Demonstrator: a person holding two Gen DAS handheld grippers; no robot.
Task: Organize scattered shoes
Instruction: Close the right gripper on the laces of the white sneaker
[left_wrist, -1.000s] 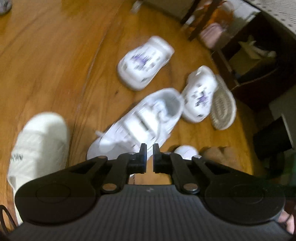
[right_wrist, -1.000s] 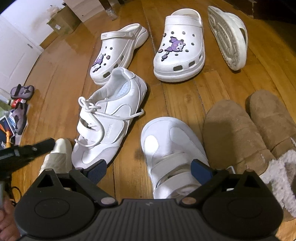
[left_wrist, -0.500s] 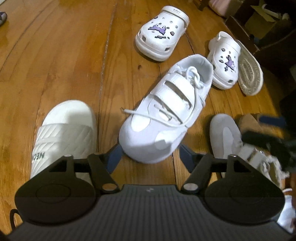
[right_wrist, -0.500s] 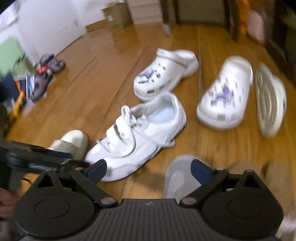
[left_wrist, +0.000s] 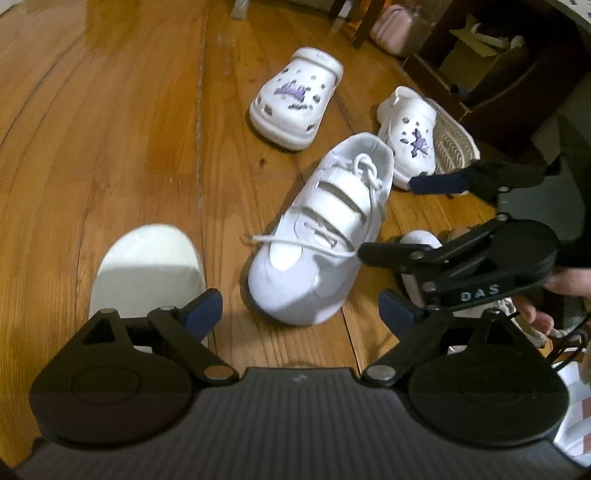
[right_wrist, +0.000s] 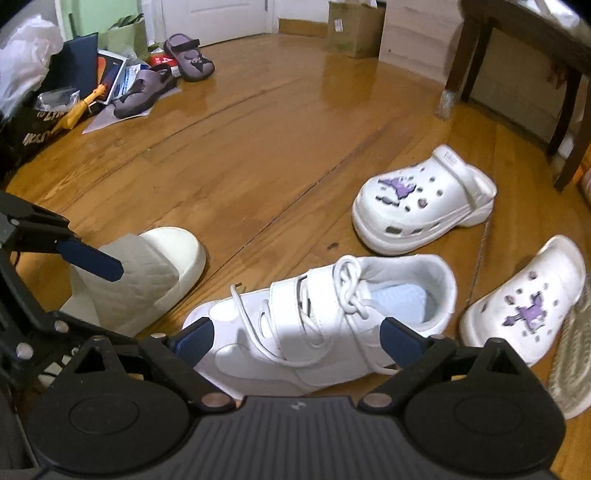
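Shoes, still scattered over the wooden floor (right_wrist: 258, 140); no pair set side by side yet, so nearly all of the organizing seems left to do. Landmark: the white strap sneaker (left_wrist: 325, 229) (right_wrist: 325, 321), lying on its sole, laces loose, two wide straps across the top, pale blue insole showing.

Left of its toe, just beside: a cream slide (left_wrist: 147, 266) (right_wrist: 147, 280) with a quilted band. Beyond its heel: one white clog (left_wrist: 295, 99) (right_wrist: 424, 199) with purple charms, upright, apart from the sneaker. Right of the heel, near: a second matching white clog (left_wrist: 410, 136) (right_wrist: 524, 302), and touching that one's far side, a shoe turned on its edge (left_wrist: 452, 144), tread showing. Far beyond, by clutter at the wall: two purple sandals (right_wrist: 166, 74), well apart from the rest.

Left gripper (left_wrist: 301, 308): fingers spread wide, nothing held, aimed at the sneaker's toe. Right gripper (right_wrist: 295, 341): also wide and empty, straddling the sneaker's midsection from above, likely the first shoe to be picked up.
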